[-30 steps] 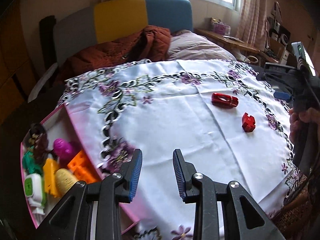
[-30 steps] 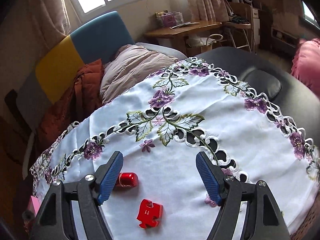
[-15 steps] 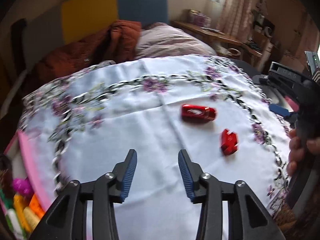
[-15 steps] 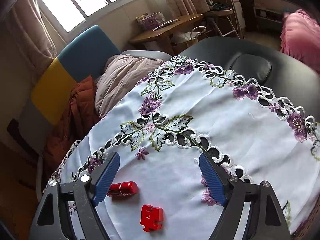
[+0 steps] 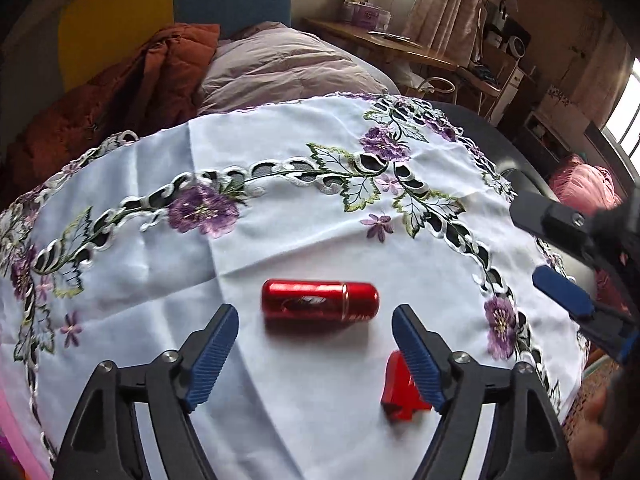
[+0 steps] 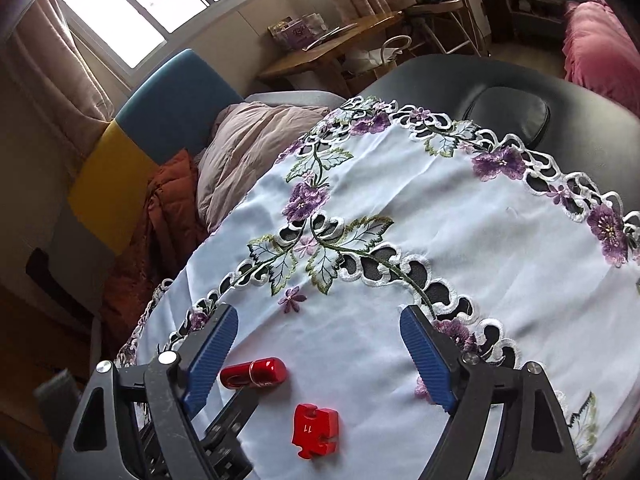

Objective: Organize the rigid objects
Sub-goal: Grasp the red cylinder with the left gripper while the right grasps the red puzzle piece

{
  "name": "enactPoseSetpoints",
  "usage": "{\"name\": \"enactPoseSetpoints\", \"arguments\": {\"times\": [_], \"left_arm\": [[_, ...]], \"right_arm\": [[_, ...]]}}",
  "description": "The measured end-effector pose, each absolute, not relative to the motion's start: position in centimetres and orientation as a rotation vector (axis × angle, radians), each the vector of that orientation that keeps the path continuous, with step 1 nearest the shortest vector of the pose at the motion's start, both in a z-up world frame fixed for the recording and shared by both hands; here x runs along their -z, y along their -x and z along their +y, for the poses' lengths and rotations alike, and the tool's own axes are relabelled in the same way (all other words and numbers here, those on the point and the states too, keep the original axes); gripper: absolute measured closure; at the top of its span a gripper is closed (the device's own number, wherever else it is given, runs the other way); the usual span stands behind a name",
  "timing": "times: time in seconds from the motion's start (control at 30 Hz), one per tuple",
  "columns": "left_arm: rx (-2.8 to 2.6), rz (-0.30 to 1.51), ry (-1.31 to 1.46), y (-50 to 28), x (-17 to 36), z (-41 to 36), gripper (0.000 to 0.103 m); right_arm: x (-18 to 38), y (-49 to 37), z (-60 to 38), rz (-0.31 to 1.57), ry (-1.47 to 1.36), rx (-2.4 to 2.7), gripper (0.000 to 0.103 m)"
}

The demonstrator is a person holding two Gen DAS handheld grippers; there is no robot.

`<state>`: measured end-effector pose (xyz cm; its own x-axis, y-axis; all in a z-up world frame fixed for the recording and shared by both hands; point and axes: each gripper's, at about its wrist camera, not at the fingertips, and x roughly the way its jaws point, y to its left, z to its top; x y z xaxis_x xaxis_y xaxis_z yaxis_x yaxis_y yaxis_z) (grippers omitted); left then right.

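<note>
Left gripper [image 5: 314, 344]: jaws spread wide, holding nothing, poised just short of the red cylinder [image 5: 320, 301], which lies on its side on the embroidered tablecloth [image 5: 280, 232] over the table. Red puzzle piece [image 6: 316, 431] lies flat near the cylinder, numbered 11. Right gripper [image 6: 320, 356]: jaws wide and empty above the cloth, near both items.

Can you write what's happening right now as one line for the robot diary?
left gripper: open, lined up on red tube | right gripper: open, hovering | red puzzle piece: on tablecloth, beside tube, untouched
</note>
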<state>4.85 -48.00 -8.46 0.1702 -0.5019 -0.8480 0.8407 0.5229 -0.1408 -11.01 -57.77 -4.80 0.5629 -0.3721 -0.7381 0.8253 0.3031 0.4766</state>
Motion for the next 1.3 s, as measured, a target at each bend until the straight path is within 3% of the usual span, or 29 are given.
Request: {"name": "enactPoseSetpoints", "arguments": {"times": [0.13, 0.2, 0.4, 1.0, 1.1, 1.17, 1.2, 1.3], "left_arm": [[0.966, 1.014, -0.425, -4.9, 9.7, -49.6, 0.02], [0.953, 1.033, -0.423, -5.4, 10.5, -49.9, 0.026], [0.96, 1.031, -0.36, -5.8, 10.5, -46.8, 0.027], [0.816, 0.974, -0.292, -3.0, 8.5, -32.5, 0.027], [0.813, 0.954, -0.282, -2.5, 7.7, -31.4, 0.027], [0.808, 0.933, -0.27, -2.1, 6.9, -30.4, 0.027], [0.804, 0.923, -0.266, -2.0, 6.5, -29.9, 0.027], [0.793, 0.881, -0.243, -1.7, 5.2, -28.2, 0.027]], "right_arm": [[4.8, 10.8, -57.7, 0.561, -0.958, 0.84, 0.019], [4.9, 10.8, -57.7, 0.562, -0.958, 0.841, 0.019], [5.4, 10.3, -57.8, 0.604, -0.955, 0.83, 0.019], [10.8, 3.5, -53.1, 1.138, -0.644, 0.651, 0.022], [11.0, 2.7, -51.6, 1.185, -0.521, 0.643, 0.036], [10.8, 2.4, -50.7, 1.189, -0.445, 0.63, 0.065], [10.7, 2.2, -50.2, 1.188, -0.417, 0.613, 0.071], [10.6, 1.6, -48.8, 1.19, -0.322, 0.584, 0.071]]}}
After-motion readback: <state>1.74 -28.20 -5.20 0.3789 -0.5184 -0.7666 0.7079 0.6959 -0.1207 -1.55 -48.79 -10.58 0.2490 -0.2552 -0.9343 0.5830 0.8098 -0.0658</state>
